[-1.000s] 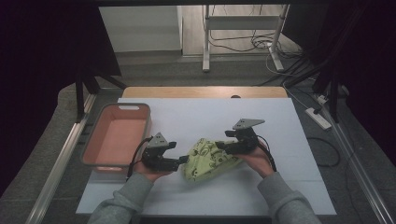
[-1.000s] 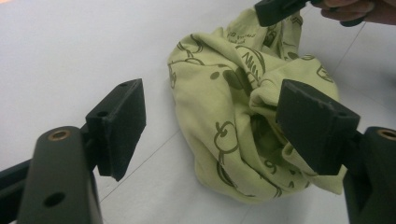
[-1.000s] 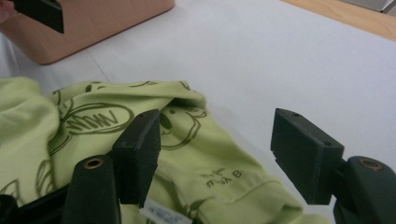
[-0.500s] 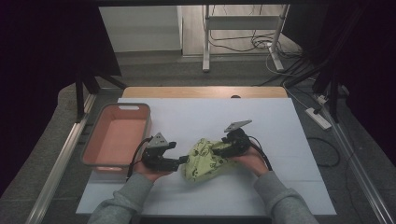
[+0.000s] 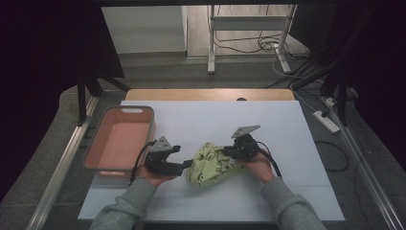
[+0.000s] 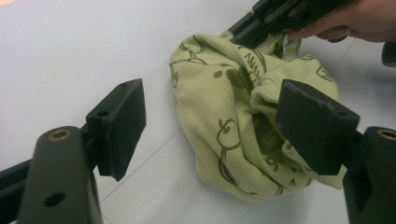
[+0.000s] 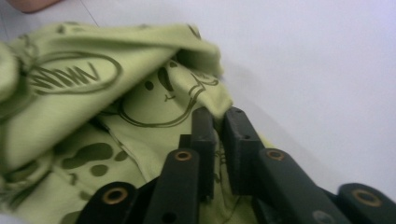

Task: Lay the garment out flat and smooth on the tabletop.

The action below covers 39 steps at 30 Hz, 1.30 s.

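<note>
Green printed cloth (image 5: 210, 165) pinched by right tool (image 7: 219, 126), left tool (image 6: 210, 126) spread; print lettering unreadable.

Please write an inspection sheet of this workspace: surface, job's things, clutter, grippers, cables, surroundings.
Surface: white table top, wooden edge at the far side.
Job's things: crumpled light green printed cloth; empty pink bin at the left.
Clutter: nothing seen.
Grippers: left gripper open, one finger beside the cloth, the other against it; right gripper has just been closing, now shut on a cloth fold.
Cables: black cable from the left gripper; floor cables behind.
Surroundings: white metal stand, dark sides.
</note>
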Each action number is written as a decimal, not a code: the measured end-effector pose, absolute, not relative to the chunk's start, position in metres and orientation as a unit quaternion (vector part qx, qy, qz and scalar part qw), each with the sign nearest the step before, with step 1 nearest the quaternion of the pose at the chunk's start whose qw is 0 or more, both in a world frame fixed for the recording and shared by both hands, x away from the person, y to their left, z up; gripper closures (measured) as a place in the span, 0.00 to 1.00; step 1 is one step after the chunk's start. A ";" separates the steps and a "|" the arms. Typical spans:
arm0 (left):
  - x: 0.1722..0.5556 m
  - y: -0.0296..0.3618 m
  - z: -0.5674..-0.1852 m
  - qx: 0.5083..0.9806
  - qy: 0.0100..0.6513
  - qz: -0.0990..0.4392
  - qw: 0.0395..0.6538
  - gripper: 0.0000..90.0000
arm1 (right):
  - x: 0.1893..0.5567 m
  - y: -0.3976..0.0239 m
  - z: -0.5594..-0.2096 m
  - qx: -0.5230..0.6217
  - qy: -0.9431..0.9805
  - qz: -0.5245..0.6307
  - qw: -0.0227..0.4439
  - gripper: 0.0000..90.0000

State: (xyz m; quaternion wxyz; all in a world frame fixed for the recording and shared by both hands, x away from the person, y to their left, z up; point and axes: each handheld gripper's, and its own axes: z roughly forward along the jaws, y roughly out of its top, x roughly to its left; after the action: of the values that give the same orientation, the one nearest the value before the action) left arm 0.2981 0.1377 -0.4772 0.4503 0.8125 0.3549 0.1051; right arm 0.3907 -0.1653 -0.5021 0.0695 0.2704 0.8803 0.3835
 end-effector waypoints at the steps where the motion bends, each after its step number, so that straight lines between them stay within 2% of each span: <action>1: 0.298 0.138 -0.477 0.813 0.355 0.105 0.450 0.27 | 0.390 -0.166 -0.500 0.268 0.880 0.386 0.074 0.94; 15: 0.298 0.137 -0.476 0.813 0.353 0.106 0.451 0.28 | 0.382 -0.184 -0.473 0.270 0.845 0.448 0.116 0.95; 22: 0.298 0.137 -0.476 0.813 0.351 0.108 0.452 0.28 | 0.373 -0.188 -0.456 0.261 0.827 0.475 0.151 0.95; 39: 0.298 0.138 -0.476 0.812 0.353 0.108 0.452 0.28 | 0.368 -0.217 -0.426 0.284 0.782 0.525 0.177 0.95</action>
State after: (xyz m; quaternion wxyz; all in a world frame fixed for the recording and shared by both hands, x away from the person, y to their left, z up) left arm 0.2980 0.1375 -0.4756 0.4515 0.8124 0.3526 0.1085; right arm 0.3678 -0.2173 -0.4261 0.1769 0.2840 0.7823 0.5255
